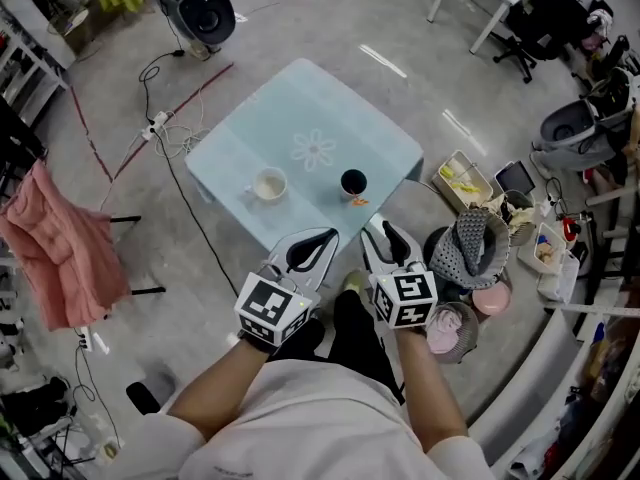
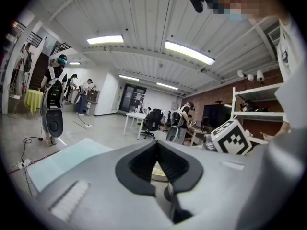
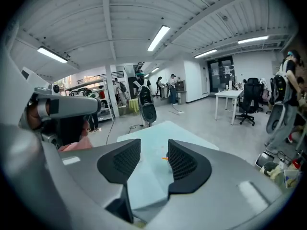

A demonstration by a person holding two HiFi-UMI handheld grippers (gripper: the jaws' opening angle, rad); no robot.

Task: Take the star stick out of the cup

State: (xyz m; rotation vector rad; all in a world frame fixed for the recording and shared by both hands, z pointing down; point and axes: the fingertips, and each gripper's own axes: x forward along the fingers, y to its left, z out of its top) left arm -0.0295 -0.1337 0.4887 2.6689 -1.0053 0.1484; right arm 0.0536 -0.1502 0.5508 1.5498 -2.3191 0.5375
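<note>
From the head view we see a pale blue table (image 1: pixel 300 108) at 12 o'clock, with a flower print in its middle. A white cup (image 1: pixel 269 184) and a black cup (image 1: pixel 353 181) stand in its near half, well apart, the white one at 9 o'clock of the black one. The star stick (image 1: pixel 358 201) shows only as a small orange speck. It lies on the tabletop just beside the black cup, at that cup's 5 o'clock, outside it; we cannot make out its shape.

Both grippers hang by the table's near corner. The left gripper (image 1: pixel 322 240) looks closed into a loop there, and the left gripper view confirms it. In that view the left gripper (image 2: pixel 157 145) has its pad tips together with nothing between them. That view also shows the marker cube (image 2: pixel 231 137) of the other gripper at 3 o'clock, and only a strip of the table (image 2: pixel 62 162) at 9 o'clock, with no cups in it.

The right gripper (image 1: pixel 386 234) is harder to read from above. In its own view the right gripper (image 3: pixel 154 150) has its jaws standing moderately apart and empty. The table (image 3: pixel 187 134) lies beyond, and the orange speck (image 3: pixel 164 158) shows far off between the pads.

The black cup sits close to the near right edge, and the tabletop around both cups is bare. On the floor at 3 o'clock, baskets and bowls (image 1: pixel 470 248) crowd close to the right gripper. A pink cloth (image 1: pixel 60 258) hangs at 9 o'clock, well clear.
</note>
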